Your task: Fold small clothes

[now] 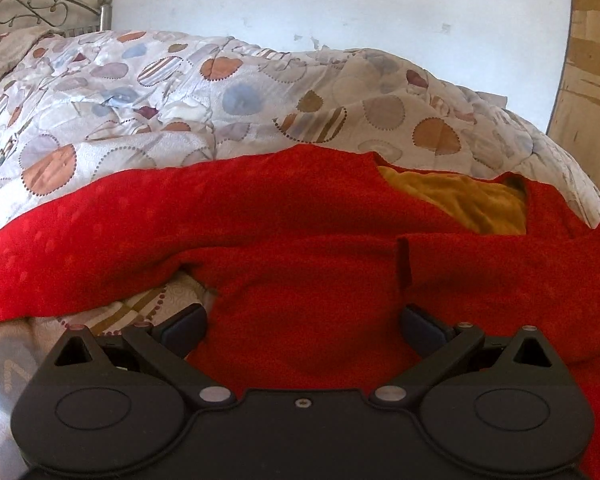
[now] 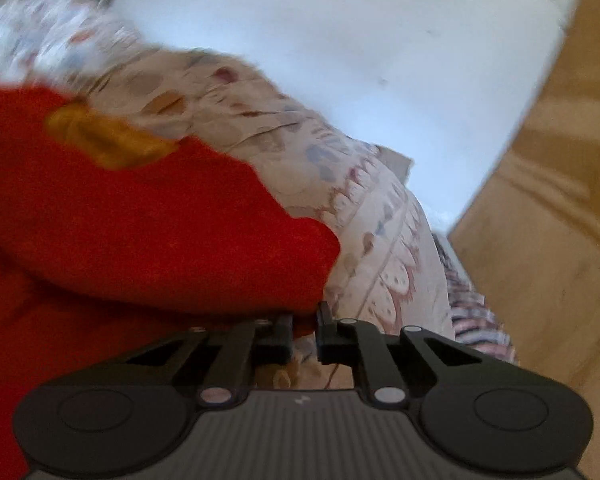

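Observation:
A red knitted garment lies crumpled across the bed, with a mustard-yellow lining or cloth showing at its upper right. My left gripper hovers low over the garment's near part. Its fingers are spread wide and open, with red fabric lying between them but not pinched. In the blurred right wrist view, my right gripper is shut on the right edge of the red garment, and a bit of red cloth sits between the fingertips. The mustard patch lies at the upper left there.
A quilt patterned with circles covers the bed under and behind the garment. A metal headboard stands at the far left against a white wall. A wooden panel rises to the right of the bed, with striped cloth at the bed's edge.

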Tool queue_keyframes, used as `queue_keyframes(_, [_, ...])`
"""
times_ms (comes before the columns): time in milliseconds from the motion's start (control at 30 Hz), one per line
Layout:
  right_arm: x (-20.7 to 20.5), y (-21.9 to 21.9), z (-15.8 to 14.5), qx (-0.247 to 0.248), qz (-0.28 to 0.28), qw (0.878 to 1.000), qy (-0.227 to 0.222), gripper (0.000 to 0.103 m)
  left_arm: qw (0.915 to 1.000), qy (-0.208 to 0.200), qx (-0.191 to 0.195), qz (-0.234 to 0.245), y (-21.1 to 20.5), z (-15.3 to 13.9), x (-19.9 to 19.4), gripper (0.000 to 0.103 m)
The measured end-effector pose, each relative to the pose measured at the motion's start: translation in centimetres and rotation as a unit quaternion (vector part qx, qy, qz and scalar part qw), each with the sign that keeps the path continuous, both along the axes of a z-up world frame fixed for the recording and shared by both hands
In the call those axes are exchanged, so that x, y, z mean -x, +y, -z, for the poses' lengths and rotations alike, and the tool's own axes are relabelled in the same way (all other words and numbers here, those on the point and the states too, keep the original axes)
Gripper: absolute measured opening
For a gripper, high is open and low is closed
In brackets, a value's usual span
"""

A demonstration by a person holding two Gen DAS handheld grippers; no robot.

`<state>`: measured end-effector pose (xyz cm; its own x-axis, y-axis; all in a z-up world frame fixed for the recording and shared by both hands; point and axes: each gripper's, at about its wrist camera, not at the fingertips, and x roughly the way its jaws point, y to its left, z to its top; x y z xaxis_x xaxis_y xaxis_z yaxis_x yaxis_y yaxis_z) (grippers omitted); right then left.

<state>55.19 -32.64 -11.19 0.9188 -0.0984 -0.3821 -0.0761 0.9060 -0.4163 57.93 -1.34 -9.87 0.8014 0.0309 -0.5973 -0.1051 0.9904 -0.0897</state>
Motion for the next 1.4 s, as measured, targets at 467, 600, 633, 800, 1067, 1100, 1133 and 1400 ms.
queue_keyframes(467, [1.3, -4.8, -0.1, -0.213, 0.070, 0.973, 0.063, 0.018, 0.9999, -0.001, 0.011, 0.002, 0.9, -0.3, 1.0, 0.103])
queue_keyframes(600, [4.2, -4.3, -1.1, -0.208, 0.060, 0.975, 0.051, 0.045, 0.9984, -0.024, 0.046, -0.022, 3.8, -2.2, 4.3, 0.103])
queue_keyframes(633, [5.0, -4.1, -1.4, -0.207, 0.057, 0.976, 0.047, 0.053, 0.9976, -0.030, 0.054, -0.031, 4.9, -2.7, 5.3, 0.103])
queue_keyframes(800, [10.6, -2.9, -3.1, -0.237, 0.014, 0.971, 0.028, 0.090, 0.9913, -0.046, 0.057, -0.109, 11.1, -3.8, 9.5, 0.103])
queue_keyframes(1067, [17.4, 1.0, -4.6, -0.256, -0.055, 0.965, 0.009, 0.103, 0.9503, -0.041, 0.100, -0.292, 23.8, -1.0, 14.3, 0.102])
queue_keyframes(1100, [17.9, 1.5, -4.7, -0.257, -0.061, 0.964, 0.008, 0.103, 0.9416, -0.048, 0.119, -0.311, 25.2, -0.7, 14.9, 0.102])
queue_keyframes(1133, [18.2, 1.9, -4.7, -0.258, -0.064, 0.964, 0.005, 0.103, 0.9338, -0.056, 0.136, -0.326, 26.4, -0.4, 15.3, 0.102])
queue_keyframes(1400, [18.8, 3.0, -4.1, -0.274, -0.059, 0.960, 0.006, 0.103, 0.8539, -0.077, 0.255, -0.447, 32.4, 2.3, 16.7, 0.081])
